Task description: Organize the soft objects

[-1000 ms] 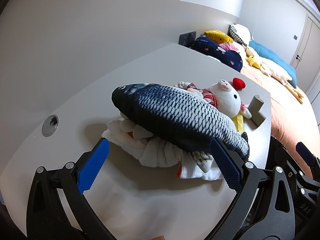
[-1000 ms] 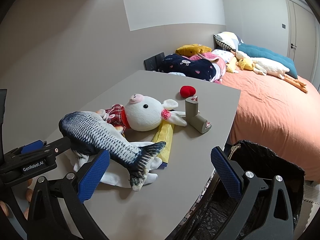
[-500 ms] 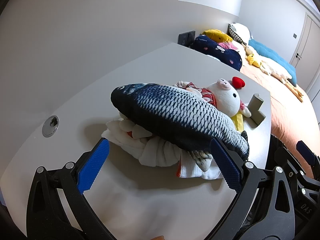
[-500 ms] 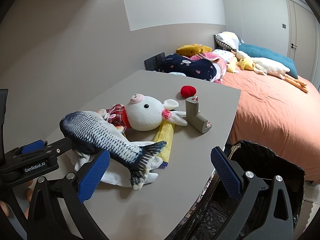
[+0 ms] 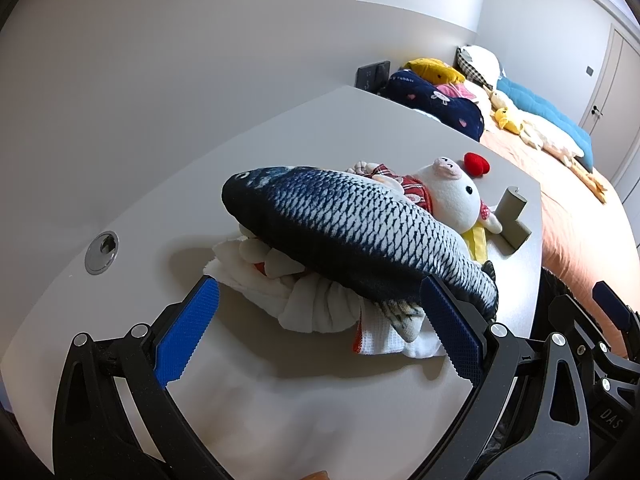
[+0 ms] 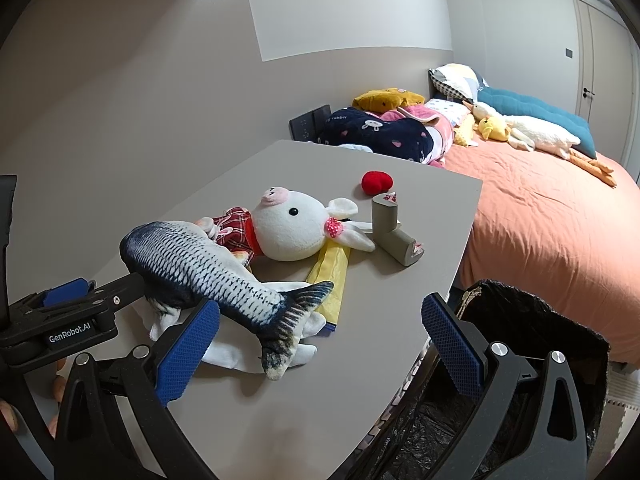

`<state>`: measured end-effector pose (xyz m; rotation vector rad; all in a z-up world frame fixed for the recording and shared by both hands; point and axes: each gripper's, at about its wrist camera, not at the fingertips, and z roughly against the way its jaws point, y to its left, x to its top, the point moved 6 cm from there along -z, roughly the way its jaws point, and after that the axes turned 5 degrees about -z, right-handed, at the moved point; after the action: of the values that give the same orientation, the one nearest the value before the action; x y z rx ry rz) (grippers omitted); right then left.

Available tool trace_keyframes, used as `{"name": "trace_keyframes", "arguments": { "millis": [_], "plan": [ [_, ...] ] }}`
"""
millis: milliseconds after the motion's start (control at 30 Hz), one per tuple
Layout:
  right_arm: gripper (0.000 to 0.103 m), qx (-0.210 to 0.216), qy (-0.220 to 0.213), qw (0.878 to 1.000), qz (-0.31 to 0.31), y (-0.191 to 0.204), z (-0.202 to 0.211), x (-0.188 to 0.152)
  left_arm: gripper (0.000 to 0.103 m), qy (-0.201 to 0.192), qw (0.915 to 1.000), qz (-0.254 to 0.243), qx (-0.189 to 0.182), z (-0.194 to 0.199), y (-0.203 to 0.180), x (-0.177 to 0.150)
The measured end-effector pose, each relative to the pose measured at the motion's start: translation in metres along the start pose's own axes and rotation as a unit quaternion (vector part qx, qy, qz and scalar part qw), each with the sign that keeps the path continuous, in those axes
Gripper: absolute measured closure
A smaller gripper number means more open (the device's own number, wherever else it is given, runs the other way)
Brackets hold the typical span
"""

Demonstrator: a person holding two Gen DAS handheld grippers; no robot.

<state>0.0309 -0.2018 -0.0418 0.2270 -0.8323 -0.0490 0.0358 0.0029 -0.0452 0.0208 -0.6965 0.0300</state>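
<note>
Item: plush fish (image 5: pixel 352 232), lying across white cloths (image 5: pixel 320 304) mid-table, tail toward the table's (image 6: pixel 320 392) bed-side edge; nothing lifted yet. My left tongs (image 5: pixel 316 332) gape wide just short of it, my right tongs (image 6: pixel 320 340) likewise open and empty. Next: close on the yielding body. Adjacent: rabbit doll (image 6: pixel 296 228) touching the fish, yellow packet (image 6: pixel 330 268), red heart (image 6: pixel 376 182), grey bracket (image 6: pixel 394 236). Hindrance: cloths may drag along.
</note>
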Motion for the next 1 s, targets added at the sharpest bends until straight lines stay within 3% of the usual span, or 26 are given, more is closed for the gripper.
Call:
{"name": "trace_keyframes", "arguments": {
  "millis": [467,600,900,1000],
  "plan": [
    [0.003,0.0,0.004,1.0,0.003,0.001,-0.001,-0.003,0.006,0.002,1.0,-0.002,0.002,-0.001,-0.002,-0.001],
    [0.003,0.0,0.011,1.0,0.012,0.001,-0.006,-0.007,0.006,0.013,0.9996,0.02,-0.018,-0.007,0.0,-0.003],
    [0.003,0.005,0.01,1.0,0.014,-0.003,-0.013,-0.001,0.006,0.024,0.9989,0.037,-0.014,-0.025,0.0,0.023],
    [0.003,0.01,0.012,1.0,0.016,-0.003,-0.016,0.0,0.015,0.037,0.9988,0.031,-0.009,-0.037,-0.003,0.031]
  ]
}}
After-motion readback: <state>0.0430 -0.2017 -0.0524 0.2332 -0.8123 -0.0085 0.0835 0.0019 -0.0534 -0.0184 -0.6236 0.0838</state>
